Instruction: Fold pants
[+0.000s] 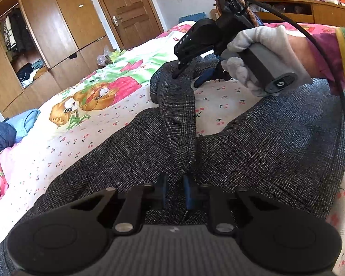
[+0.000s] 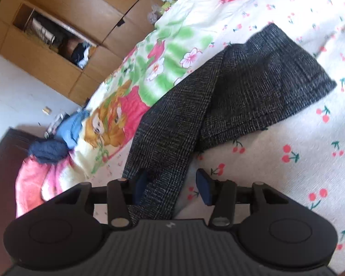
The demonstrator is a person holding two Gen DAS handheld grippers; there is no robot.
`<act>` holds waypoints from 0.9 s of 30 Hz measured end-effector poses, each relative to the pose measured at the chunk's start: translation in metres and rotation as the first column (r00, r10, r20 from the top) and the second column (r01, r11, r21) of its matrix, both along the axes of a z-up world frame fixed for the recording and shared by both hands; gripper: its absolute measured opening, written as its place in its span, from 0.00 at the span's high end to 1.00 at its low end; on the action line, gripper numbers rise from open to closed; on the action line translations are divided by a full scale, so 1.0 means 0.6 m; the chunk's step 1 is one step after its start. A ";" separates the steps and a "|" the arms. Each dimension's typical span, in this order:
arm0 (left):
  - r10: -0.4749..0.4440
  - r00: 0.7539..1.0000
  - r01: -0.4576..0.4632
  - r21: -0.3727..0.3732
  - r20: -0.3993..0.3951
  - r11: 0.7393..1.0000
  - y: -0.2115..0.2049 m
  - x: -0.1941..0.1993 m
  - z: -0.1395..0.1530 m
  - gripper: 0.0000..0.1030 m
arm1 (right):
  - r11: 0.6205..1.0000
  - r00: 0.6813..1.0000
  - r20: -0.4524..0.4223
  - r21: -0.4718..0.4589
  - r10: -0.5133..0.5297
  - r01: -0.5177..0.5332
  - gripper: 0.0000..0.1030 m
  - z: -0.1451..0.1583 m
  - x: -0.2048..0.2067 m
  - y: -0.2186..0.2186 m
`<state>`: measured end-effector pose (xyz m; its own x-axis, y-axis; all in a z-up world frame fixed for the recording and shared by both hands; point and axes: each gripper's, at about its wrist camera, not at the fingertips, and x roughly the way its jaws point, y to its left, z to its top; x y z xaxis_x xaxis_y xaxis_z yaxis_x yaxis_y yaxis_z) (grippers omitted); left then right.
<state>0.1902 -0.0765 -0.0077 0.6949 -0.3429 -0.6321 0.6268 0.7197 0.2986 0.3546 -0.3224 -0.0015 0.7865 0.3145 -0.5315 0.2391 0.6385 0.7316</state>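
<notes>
We see the left gripper (image 1: 176, 191) low at the near edge of the dark checked pants (image 1: 264, 142), its two blue-padded fingers (image 1: 188, 193) drawn narrow, pinching a raised ridge of the cloth that runs straight ahead of it. At the far end of that ridge, the right gripper (image 1: 188, 74) comes in from the right, pitched downward with its tips at the fabric. A white-gloved hand (image 1: 260, 59) wraps its grey handle, wrist bent, forearm reaching in from the right edge in a magenta sleeve with a green and yellow cuff. A black cable (image 1: 343, 115) arcs from the tool's top and falls along the right edge.

From the right wrist view, the right gripper (image 2: 174, 186) stands wide; a strip of the pants (image 2: 172, 124) passes up between its fingers (image 2: 203, 189), lying against the left pad and clear of the right one. Ahead and to the right of it, a pant leg spreads flat to its hem on the cherry-print bedsheet (image 2: 287, 161).
</notes>
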 end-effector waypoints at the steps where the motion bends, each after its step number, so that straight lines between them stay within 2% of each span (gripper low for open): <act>1: 0.001 1.000 -0.001 0.002 -0.002 1.000 -0.002 0.003 -0.001 0.71 | 1.000 1.000 0.014 0.006 -0.007 0.007 0.62 0.000 0.000 -0.002; 2: 0.004 1.000 -0.004 0.004 -0.003 1.000 -0.003 0.005 -0.001 0.71 | 1.000 1.000 0.023 0.007 -0.006 0.006 0.71 0.000 0.003 -0.004; 5: 0.016 1.000 -0.016 0.006 -0.007 1.000 -0.007 0.016 -0.001 0.70 | 0.996 1.000 0.014 0.084 0.011 -0.012 0.72 -0.018 0.036 -0.012; 6: 0.024 1.000 -0.024 0.001 -0.009 1.000 -0.009 0.020 0.000 0.70 | 0.994 1.000 0.013 0.107 0.016 -0.017 0.77 -0.020 0.040 -0.012; 8: 0.041 0.999 -0.041 0.001 -0.003 0.999 -0.012 0.026 -0.002 0.71 | 0.999 0.999 0.036 0.048 0.015 -0.017 0.95 -0.005 0.037 -0.006; 10: 0.045 0.999 -0.045 0.006 -0.005 0.999 -0.016 0.028 -0.002 0.83 | 1.000 0.997 0.080 0.021 0.017 -0.019 0.95 0.016 0.021 -0.005; 13: 0.041 0.999 -0.042 -0.020 -0.015 0.999 -0.015 0.026 0.008 0.83 | 0.998 0.982 0.188 0.065 -0.001 -0.011 0.96 0.063 -0.018 -0.031; 17: 0.002 1.000 0.000 -0.071 0.030 0.997 -0.013 -0.005 0.053 0.83 | 0.997 0.947 0.320 0.080 -0.016 -0.010 0.96 0.144 -0.122 -0.072; 19: -0.039 0.998 0.044 -0.103 0.051 0.994 -0.010 -0.031 0.077 0.83 | 0.997 0.933 0.359 0.077 -0.029 0.001 0.96 0.175 -0.196 -0.091; 21: -0.074 0.996 0.080 -0.120 0.051 0.990 -0.011 -0.055 0.086 0.83 | 0.999 0.933 0.356 0.037 -0.049 0.038 0.96 0.184 -0.271 -0.102; 23: -0.134 0.991 0.135 -0.131 0.011 0.982 -0.016 -0.077 0.076 0.83 | 0.997 0.943 0.324 0.023 -0.081 0.077 0.96 0.170 -0.341 -0.112; 25: -0.170 0.985 0.170 -0.070 -0.005 0.983 -0.031 -0.095 0.049 0.83 | 0.990 0.953 0.270 0.017 -0.136 0.137 0.96 0.137 -0.402 -0.114; 27: -0.187 0.982 0.187 -0.019 -0.032 0.982 -0.042 -0.103 0.020 0.83 | 0.984 0.967 0.183 0.014 -0.175 0.176 0.95 0.087 -0.431 -0.115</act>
<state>0.1286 -0.1020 0.0044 0.5958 -0.4752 -0.6475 0.7603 0.5935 0.2641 0.0963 -0.3913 0.0508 0.9131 0.1620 -0.3742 0.2098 0.6002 0.7718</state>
